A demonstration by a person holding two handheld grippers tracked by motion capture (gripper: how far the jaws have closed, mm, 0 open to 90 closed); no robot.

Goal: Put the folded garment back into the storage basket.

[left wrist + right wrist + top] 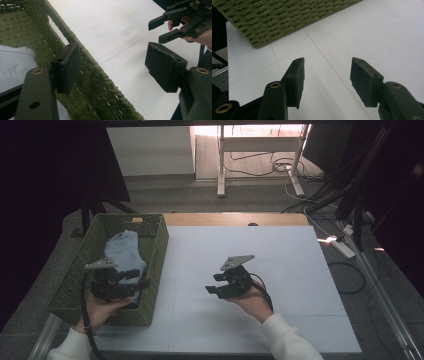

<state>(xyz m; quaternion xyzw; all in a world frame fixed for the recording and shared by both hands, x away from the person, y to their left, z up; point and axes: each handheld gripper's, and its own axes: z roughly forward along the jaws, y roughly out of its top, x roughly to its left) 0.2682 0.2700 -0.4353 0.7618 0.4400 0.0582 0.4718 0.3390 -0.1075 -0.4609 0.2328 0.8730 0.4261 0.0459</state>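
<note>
Nearest the lens in the left gripper view, the left gripper's (112, 66) two black fingers (67, 67) stand apart with nothing between their pads; one finger hangs over the inside of the green woven basket (100, 85), the other over the white desk (112, 30), so the basket's rope-like rim runs through the gap between them. A pale blue cloth (12, 70) lies in the basket, to the inner side of the finger that is over the weave and apart from it. From the high view the cloth (125, 247) sits bunched on the basket's floor, reaching from near the far wall toward the left gripper (137, 279), which is held over the basket's near right part. I can make out nothing else inside the basket (160, 245).

Over bare desk (280, 255), well apart from the basket's outer wall, the right gripper (214, 284) points toward the basket. In the right gripper view its fingers (295, 77) are spread too, gripping nothing, with plain desk surface (372, 30) in the gap and the basket's side wall (282, 17) beyond the fingertips.
</note>
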